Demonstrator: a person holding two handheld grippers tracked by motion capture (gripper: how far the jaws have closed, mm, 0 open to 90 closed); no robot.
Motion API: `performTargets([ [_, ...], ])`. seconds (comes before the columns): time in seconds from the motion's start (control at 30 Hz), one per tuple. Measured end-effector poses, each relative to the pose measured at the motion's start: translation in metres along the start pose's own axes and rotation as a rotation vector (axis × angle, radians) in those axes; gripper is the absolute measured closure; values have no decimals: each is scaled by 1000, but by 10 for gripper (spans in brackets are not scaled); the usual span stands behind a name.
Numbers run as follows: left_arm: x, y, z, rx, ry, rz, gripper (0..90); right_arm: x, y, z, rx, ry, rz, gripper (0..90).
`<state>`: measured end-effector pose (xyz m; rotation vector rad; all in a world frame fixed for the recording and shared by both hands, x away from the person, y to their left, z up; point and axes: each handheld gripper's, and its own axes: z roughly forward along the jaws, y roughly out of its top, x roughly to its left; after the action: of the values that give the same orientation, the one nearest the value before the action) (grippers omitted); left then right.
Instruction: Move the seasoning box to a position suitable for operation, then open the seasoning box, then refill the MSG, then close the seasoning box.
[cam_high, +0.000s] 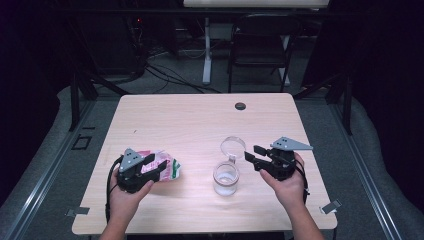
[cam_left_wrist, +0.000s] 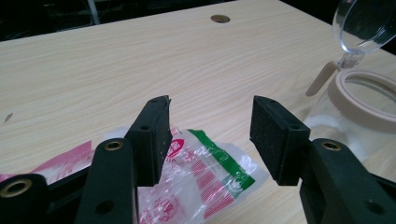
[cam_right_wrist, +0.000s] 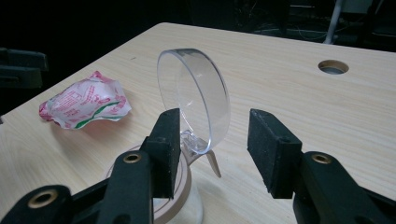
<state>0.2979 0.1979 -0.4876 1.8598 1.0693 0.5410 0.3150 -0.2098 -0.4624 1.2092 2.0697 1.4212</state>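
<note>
A clear jar (cam_high: 226, 178) stands on the wooden table (cam_high: 200, 120), its hinged round lid (cam_high: 233, 147) swung up and back. My right gripper (cam_high: 251, 154) hovers just right of the lid, open. In the right gripper view the lid (cam_right_wrist: 194, 93) stands just ahead of the spread jaws (cam_right_wrist: 215, 126), untouched, above the jar's rim (cam_right_wrist: 184, 182). A crumpled pink, green and white plastic bag (cam_high: 172, 170) lies at the front left. My left gripper (cam_high: 156, 167) hangs over it, open. In the left gripper view the bag (cam_left_wrist: 210, 163) lies below the parted jaws (cam_left_wrist: 210, 121).
A round cable hole (cam_high: 240, 106) sits near the table's far edge. A dark chair (cam_high: 260, 45) and floor cables stand beyond the table. From the left gripper, the jar (cam_left_wrist: 359, 107) and lid (cam_left_wrist: 366, 23) are at the right.
</note>
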Motion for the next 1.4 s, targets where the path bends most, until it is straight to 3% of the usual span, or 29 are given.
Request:
performTargets([
  [0.27,3,-6,2,29,11,7,450,2,3,-8,-11,9,-8,544],
  [0.33,3,-10,1,53,-21,11,486,3,4,-9,-18,14,1,543],
  [0.4,1,-14,1,75,-26,30,506,4,5,-8,-19,18,2,543],
  [0.6,-4,-27,3,73,-81,40,404,7,6,-9,-16,29,-8,543],
  [1.0,-12,-32,7,77,-74,64,327,13,6,-8,-13,55,-26,542],
  [1.2,-19,-34,11,90,-55,103,283,13,5,-7,-12,58,-28,541],
  [1.27,-21,-35,13,95,-76,118,283,13,5,-7,-12,58,-27,540],
  [1.4,-26,-37,19,109,-74,160,283,13,4,-6,-8,59,-28,538],
])
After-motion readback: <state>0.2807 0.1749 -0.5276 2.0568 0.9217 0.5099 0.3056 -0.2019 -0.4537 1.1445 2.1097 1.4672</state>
